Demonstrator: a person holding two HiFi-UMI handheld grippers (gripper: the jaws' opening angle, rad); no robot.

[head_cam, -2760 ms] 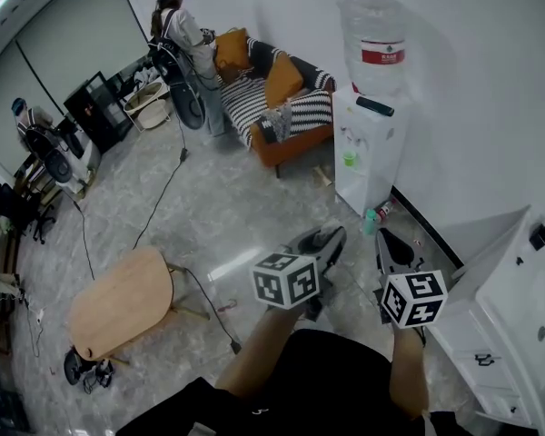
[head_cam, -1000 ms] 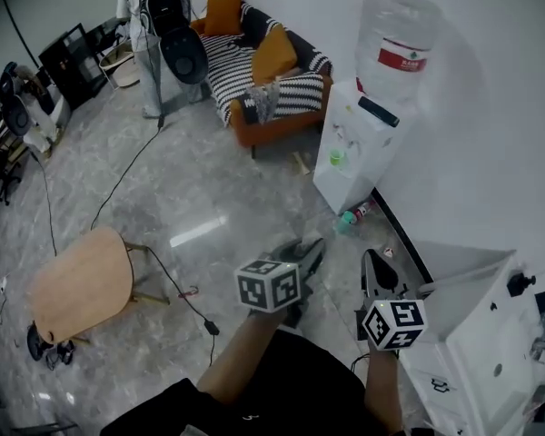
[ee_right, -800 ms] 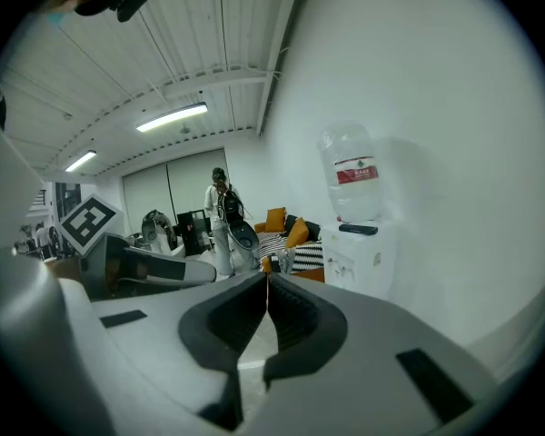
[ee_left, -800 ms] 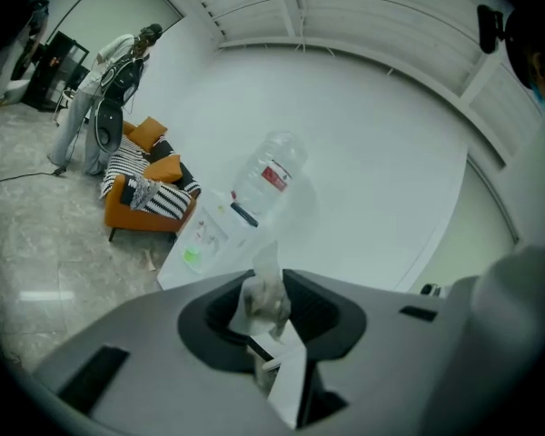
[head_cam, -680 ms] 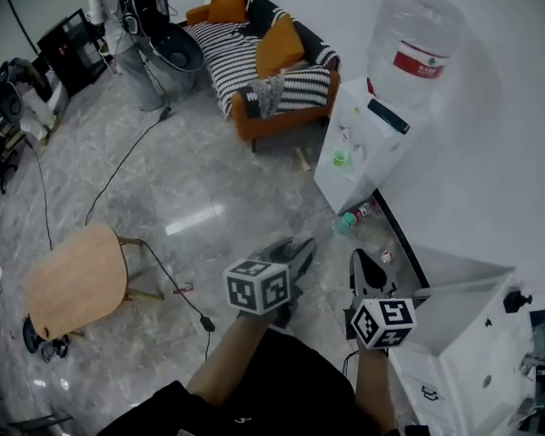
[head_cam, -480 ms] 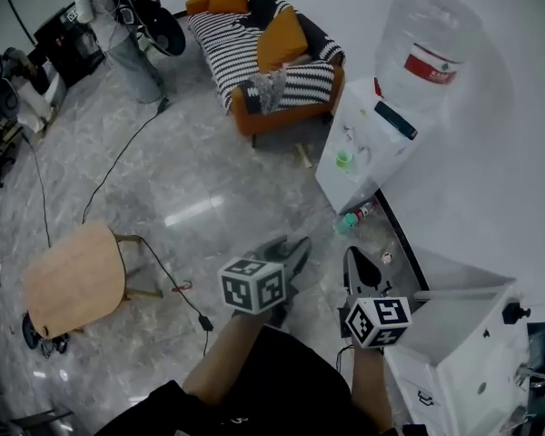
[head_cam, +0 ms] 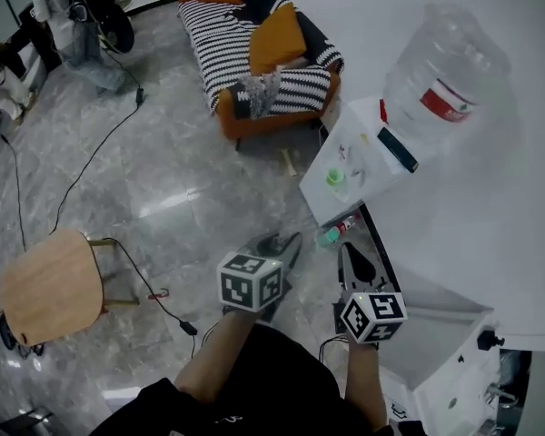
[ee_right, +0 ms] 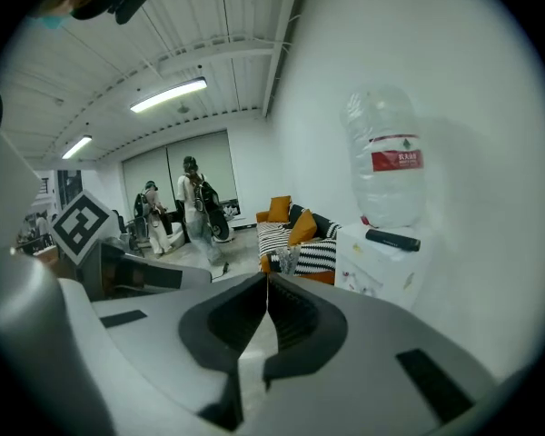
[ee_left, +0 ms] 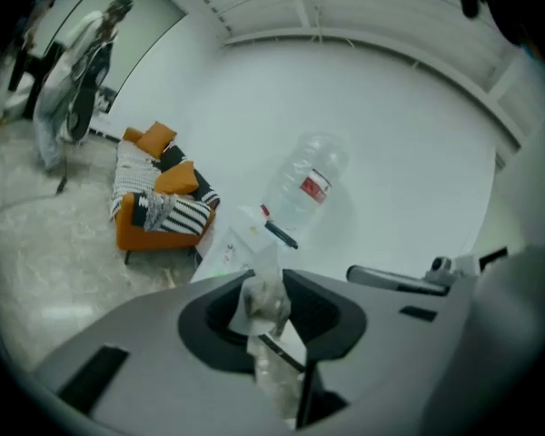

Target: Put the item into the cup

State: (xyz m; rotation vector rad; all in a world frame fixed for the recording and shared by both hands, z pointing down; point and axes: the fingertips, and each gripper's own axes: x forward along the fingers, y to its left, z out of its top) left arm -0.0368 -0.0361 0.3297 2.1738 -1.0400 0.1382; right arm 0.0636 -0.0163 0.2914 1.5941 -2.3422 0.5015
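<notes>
My left gripper [ee_left: 271,289] is shut on a small clear packet [ee_left: 262,300] with something brownish inside; the packet sticks up between the jaws. In the head view the left gripper [head_cam: 286,243] is held over the floor, pointing at the white water dispenser [head_cam: 350,166]. A small green cup [head_cam: 334,178] stands on the dispenser's top. My right gripper [head_cam: 350,254] is beside the left one, shut with nothing in it; its tips meet in the right gripper view [ee_right: 266,282].
A big water bottle [head_cam: 440,80] and a black remote [head_cam: 398,149] sit on the dispenser. A bottle [head_cam: 331,234] lies on the floor at its foot. A white cabinet [head_cam: 445,352] stands at my right, an orange sofa [head_cam: 254,53] behind, and a wooden stool [head_cam: 50,284] to the left.
Both grippers have moved together toward the water dispenser, which now lies closer in the head view. The jaws look the same; the packet stays in the left one.
</notes>
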